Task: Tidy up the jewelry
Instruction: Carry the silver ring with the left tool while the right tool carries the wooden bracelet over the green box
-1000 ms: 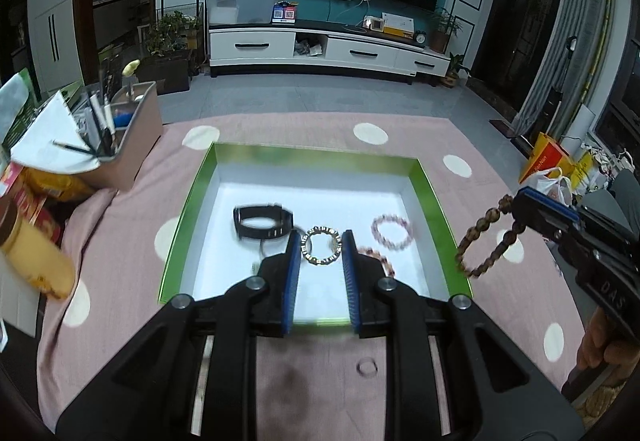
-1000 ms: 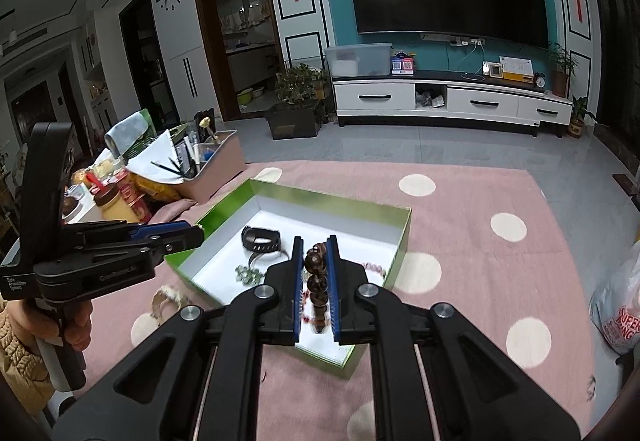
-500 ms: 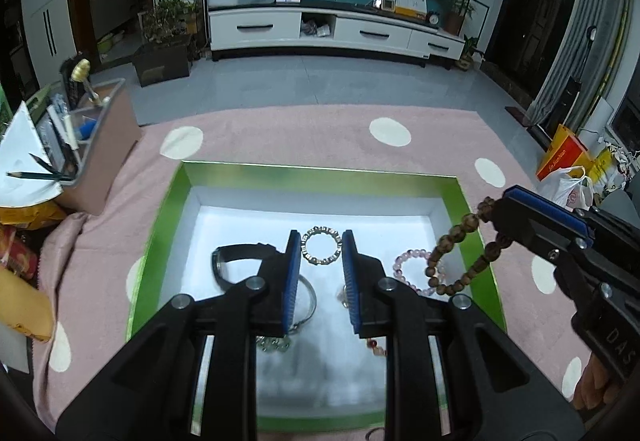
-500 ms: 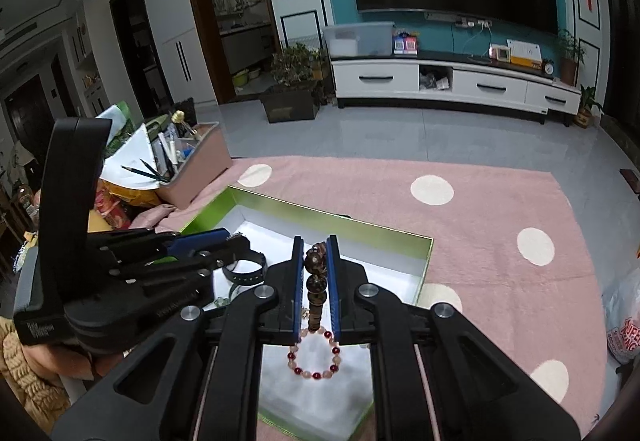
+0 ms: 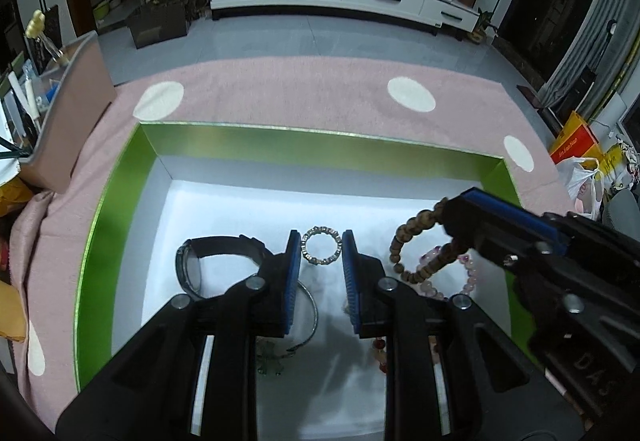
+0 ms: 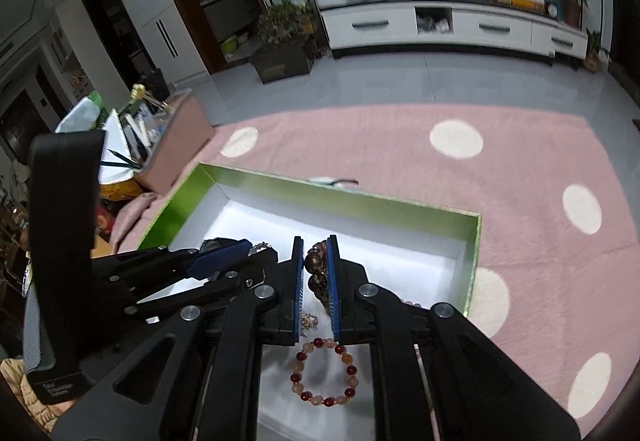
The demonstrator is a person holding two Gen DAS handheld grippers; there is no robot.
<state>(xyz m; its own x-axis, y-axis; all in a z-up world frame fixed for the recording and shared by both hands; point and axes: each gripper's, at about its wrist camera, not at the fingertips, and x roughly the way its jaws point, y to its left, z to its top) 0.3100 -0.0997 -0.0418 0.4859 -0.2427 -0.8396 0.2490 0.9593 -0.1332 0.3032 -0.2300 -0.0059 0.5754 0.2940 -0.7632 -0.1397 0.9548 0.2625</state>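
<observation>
We pinch a gold ring bracelet (image 5: 321, 250) flat between our left gripper's (image 5: 321, 253) pads, over the green box's (image 5: 320, 145) white floor. Our right gripper (image 6: 316, 265) clamps a wooden bead bracelet (image 5: 420, 247), its loop hanging leftward. Only the right view shows the red-orange bead bracelet (image 6: 324, 371); the black watch (image 5: 216, 261) is partly hidden.

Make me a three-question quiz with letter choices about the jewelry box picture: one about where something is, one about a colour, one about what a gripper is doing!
1. Where is the watch?
A. in the box
B. on the rug
C. on the TV stand

2. What colour are the box walls?
A. red
B. green
C. blue

3. The right hand-held gripper is:
A. open and empty
B. shut on the wooden bracelet
C. out of view

Answers: A, the watch lies on the box's white floor; B, its walls are green; B, brown beads sit pinched between the pads.
</observation>
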